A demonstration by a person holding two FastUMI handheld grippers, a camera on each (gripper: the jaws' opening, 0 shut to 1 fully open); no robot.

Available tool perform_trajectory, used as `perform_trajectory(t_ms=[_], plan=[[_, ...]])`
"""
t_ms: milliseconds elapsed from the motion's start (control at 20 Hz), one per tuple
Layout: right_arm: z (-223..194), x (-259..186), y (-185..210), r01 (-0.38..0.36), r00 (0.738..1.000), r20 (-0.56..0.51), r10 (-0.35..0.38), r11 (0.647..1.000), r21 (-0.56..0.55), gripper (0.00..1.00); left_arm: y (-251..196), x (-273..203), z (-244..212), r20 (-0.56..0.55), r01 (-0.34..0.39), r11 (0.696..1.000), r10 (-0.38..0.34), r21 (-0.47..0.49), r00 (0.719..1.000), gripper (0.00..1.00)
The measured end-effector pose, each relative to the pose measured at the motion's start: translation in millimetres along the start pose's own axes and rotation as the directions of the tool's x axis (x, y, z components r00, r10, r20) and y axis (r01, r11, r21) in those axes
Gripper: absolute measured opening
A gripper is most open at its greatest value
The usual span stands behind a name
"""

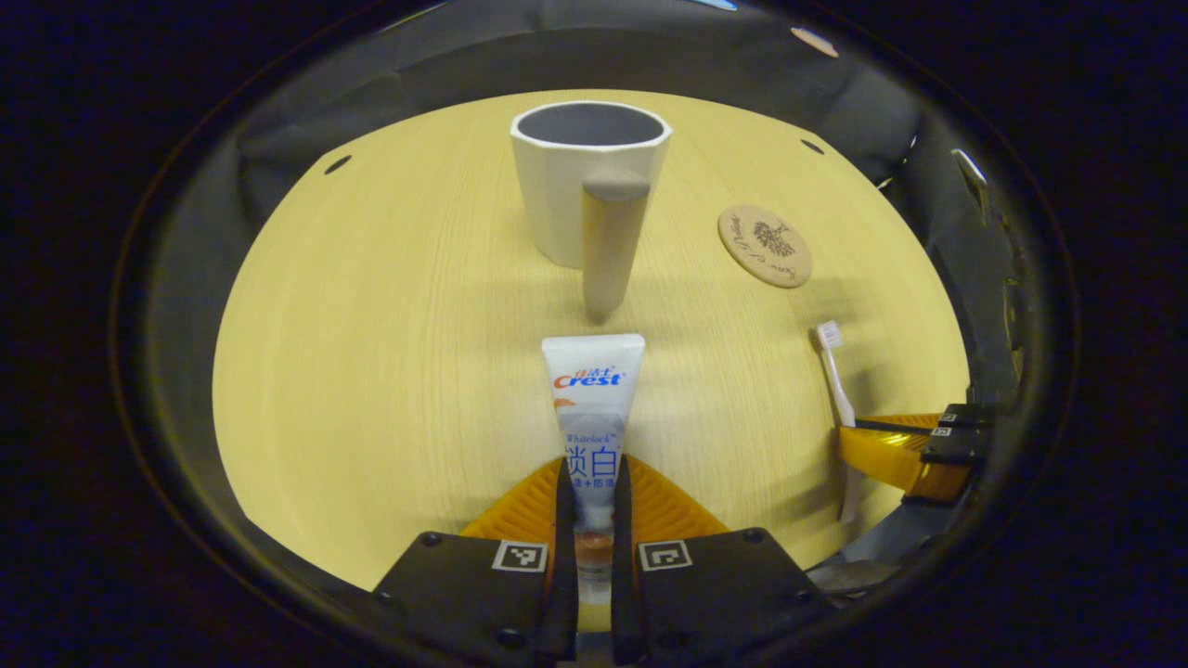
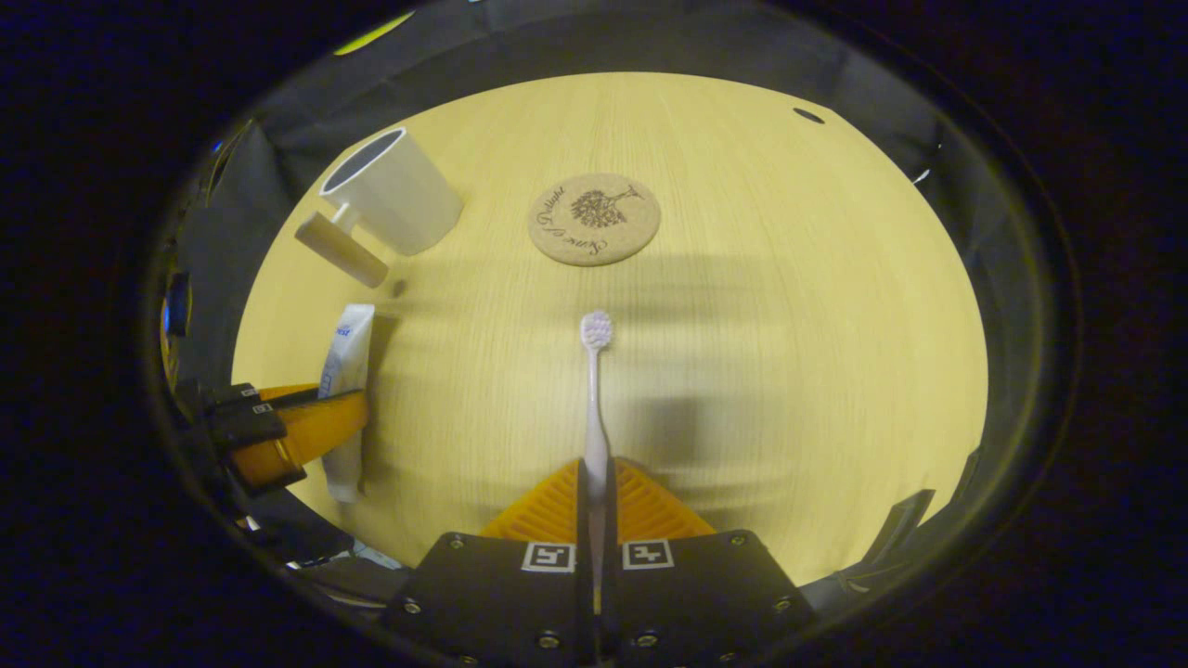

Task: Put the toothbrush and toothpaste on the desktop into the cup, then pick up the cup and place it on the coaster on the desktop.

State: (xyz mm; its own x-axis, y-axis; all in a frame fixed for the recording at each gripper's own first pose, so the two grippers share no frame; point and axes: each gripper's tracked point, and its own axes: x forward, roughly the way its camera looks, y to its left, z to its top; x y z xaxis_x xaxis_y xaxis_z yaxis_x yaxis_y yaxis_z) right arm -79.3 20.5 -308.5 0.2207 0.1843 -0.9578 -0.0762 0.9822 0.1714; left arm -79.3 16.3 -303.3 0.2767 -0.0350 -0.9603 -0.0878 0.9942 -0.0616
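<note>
In the left gripper view my left gripper (image 1: 592, 482) is shut on the white toothpaste tube (image 1: 592, 390), which points ahead above the wooden desktop (image 1: 371, 371). Beyond it stands the white cup (image 1: 580, 181), upright, its thick handle toward me. The round cork coaster (image 1: 764, 245) lies right of the cup. In the right gripper view my right gripper (image 2: 595, 482) is shut on the handle of the white toothbrush (image 2: 594, 390), bristles pointing forward toward the coaster (image 2: 594, 219). The cup (image 2: 394, 199) sits far left, with the toothpaste tube (image 2: 345, 371) and left gripper (image 2: 306, 422) below it.
The right gripper (image 1: 891, 445) with the toothbrush (image 1: 833, 366) shows at the right edge of the left gripper view. Small dark holes (image 1: 337, 164) mark the desktop's far corners. Black cloth walls surround the desk on all sides.
</note>
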Motion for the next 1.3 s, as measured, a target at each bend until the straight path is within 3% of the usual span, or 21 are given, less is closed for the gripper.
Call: perform_trajectory(t_ms=[350, 650, 950, 1300], plan=[[36, -28, 4, -0.078, 0.983, 0.169, 0.076, 0.997, 0.007, 0.04, 6, -18, 16, 0.122, 0.018, 0.998, -0.01, -0.063, 0.993, 0.22], [60, -48, 9, -0.098, 0.955, 0.278, 0.104, 0.995, -0.033, 0.04, 19, -49, 47, 0.28, 0.011, 0.995, 0.016, -0.095, 0.96, 0.22], [88, -74, 17, -0.133, 0.906, 0.397, 0.145, 0.989, -0.059, 0.04, 41, -86, 92, 0.47, 0.042, 0.984, 0.044, -0.171, 0.882, 0.22], [118, -97, 31, -0.155, 0.835, 0.515, 0.195, 0.981, -0.119, 0.04, 57, -115, 151, 0.613, 0.045, 0.984, 0.072, -0.174, 0.787, 0.21]])
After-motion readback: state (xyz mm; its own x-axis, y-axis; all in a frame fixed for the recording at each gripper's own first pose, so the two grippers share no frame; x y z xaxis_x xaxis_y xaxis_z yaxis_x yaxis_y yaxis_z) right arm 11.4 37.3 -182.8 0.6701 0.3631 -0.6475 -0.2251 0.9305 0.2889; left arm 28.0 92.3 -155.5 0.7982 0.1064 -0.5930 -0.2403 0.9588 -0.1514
